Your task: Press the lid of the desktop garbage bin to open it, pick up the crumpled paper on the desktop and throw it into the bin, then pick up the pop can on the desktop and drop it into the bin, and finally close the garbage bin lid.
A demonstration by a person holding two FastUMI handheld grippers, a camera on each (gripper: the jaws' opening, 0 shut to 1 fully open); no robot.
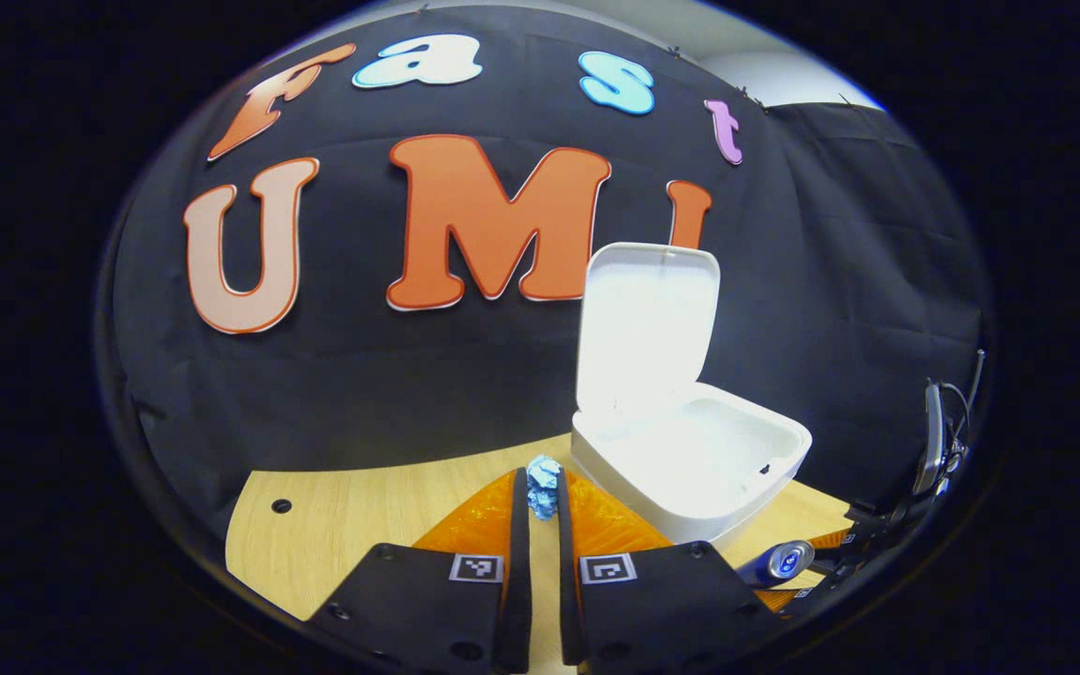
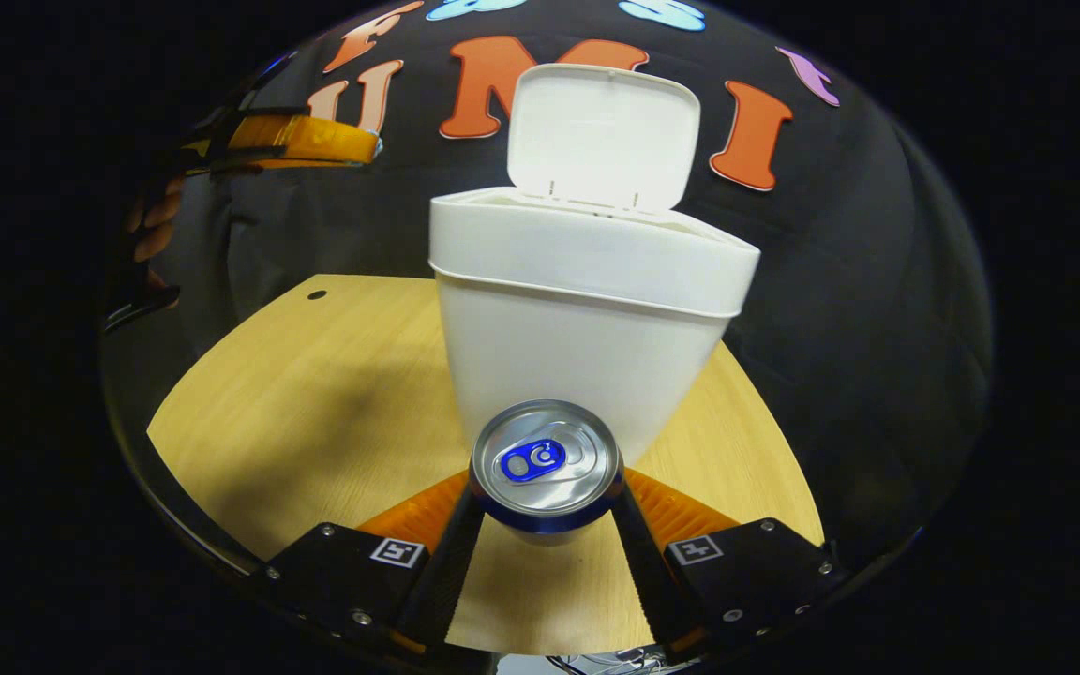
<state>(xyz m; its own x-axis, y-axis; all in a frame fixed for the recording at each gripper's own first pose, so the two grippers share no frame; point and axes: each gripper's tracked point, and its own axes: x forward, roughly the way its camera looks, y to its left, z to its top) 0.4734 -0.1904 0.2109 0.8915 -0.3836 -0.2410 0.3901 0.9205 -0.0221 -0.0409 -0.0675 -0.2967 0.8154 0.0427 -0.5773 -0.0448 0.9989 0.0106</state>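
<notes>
1. I see a light wooden table [image 2: 315, 375] against the black cloth wall, with the white garbage bin [image 2: 577, 356] standing on it.
2. The bin's lid [image 2: 601, 136] is swung up on its rear hinge and stands nearly upright, so the mouth is open to the top.
3. In the left gripper view, my left gripper [image 1: 542, 511] has its fingers drawn almost together on the crumpled paper [image 1: 543, 486], a small pale-blue wad pinched at the tips. It sits just beside the bin's rim, raised above the table.
4. In the right gripper view, my right gripper [image 2: 547, 511] has its fingers spread to the can's width, one against each side of the pop can [image 2: 547, 469].
5. The can points its top, with the blue tab, straight at the camera, so its long axis runs along the fingers toward me. It is in front of the bin's near wall, below the rim.
6. In the left gripper view that can shows low on the right, tilted.
</notes>
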